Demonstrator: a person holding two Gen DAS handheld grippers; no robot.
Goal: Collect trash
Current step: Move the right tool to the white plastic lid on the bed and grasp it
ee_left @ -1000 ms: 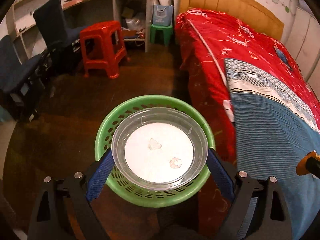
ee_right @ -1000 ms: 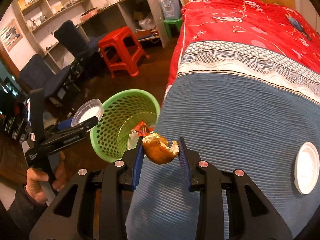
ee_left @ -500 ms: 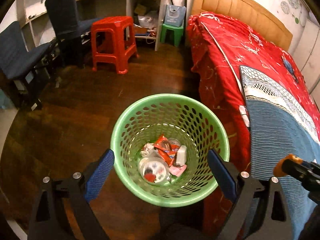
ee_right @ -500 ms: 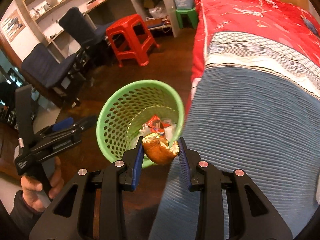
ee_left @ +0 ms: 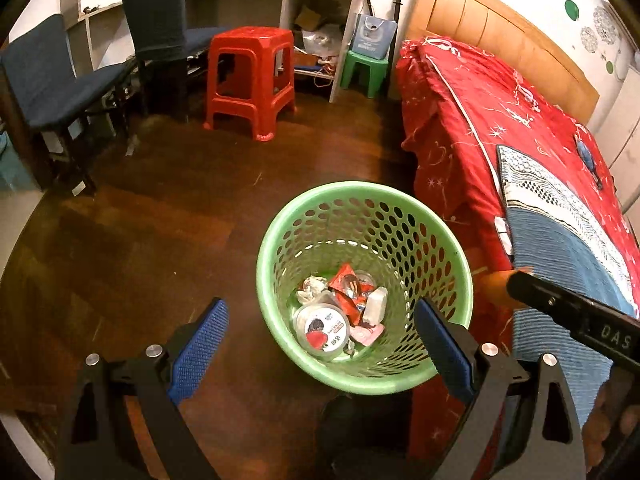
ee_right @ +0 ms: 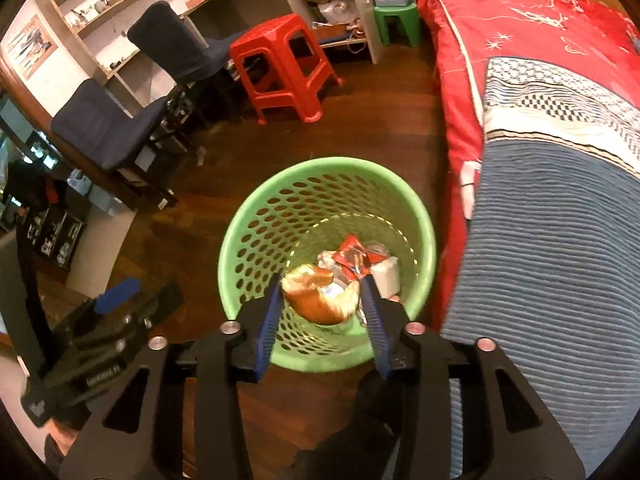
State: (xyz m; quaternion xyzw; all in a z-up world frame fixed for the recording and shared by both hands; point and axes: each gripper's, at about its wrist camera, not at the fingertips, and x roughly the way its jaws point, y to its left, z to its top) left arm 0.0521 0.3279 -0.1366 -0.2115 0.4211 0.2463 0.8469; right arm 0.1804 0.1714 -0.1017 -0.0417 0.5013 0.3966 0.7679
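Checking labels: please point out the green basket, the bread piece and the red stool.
basket (ee_right: 256,216), right wrist view, left rim.
bread (ee_right: 314,304), right wrist view, brown crust.
stool (ee_left: 252,38), left wrist view, seat top.

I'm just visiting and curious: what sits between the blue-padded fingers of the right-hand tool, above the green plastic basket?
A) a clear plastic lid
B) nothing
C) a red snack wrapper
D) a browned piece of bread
D: the browned piece of bread sits between the right gripper's just-opening pads, over the green plastic basket.
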